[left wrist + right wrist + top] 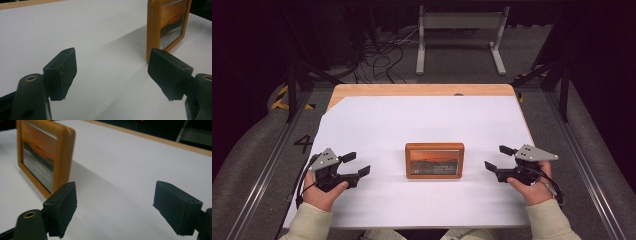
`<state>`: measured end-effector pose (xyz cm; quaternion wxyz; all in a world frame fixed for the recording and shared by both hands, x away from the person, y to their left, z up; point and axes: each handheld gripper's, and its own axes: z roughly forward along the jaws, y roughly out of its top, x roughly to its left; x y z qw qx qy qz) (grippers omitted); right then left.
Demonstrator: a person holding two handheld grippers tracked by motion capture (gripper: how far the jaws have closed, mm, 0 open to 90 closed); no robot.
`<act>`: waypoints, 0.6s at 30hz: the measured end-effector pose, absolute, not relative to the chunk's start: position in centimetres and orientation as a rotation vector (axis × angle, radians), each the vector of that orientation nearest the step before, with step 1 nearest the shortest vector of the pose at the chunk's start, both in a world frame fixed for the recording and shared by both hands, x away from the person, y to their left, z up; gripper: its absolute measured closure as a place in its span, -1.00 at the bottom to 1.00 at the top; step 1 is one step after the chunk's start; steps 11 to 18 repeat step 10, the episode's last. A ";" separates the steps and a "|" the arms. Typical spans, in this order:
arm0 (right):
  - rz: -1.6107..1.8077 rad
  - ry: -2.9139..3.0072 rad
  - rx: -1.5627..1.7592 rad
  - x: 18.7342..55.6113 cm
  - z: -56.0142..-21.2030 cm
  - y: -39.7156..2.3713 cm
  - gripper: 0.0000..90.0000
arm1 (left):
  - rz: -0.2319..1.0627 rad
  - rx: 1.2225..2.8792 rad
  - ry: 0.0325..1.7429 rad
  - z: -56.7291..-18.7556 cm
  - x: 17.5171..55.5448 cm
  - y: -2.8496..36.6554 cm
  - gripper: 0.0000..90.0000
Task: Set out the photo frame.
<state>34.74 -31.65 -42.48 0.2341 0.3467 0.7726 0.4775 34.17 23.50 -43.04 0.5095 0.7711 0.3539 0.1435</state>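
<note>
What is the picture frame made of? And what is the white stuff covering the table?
The picture frame looks like smooth, orange-brown varnished wood, with faint grain and rounded corners. The white cover looks like matte paper or thin sheet: flat, dull, with a sharp cut corner.

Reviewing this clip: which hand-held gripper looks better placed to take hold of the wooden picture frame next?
Probably the right hand-held gripper: it sits slightly nearer the picture frame than the left hand-held gripper. Both are open, empty and aimed at it, so the margin is small.
</note>
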 end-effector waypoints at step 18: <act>1.264 2.125 0.977 35.0 -43.7 -31.9 -0.58 | 0.341 1.883 0.900 -43.6 34.5 23.8 -0.47</act>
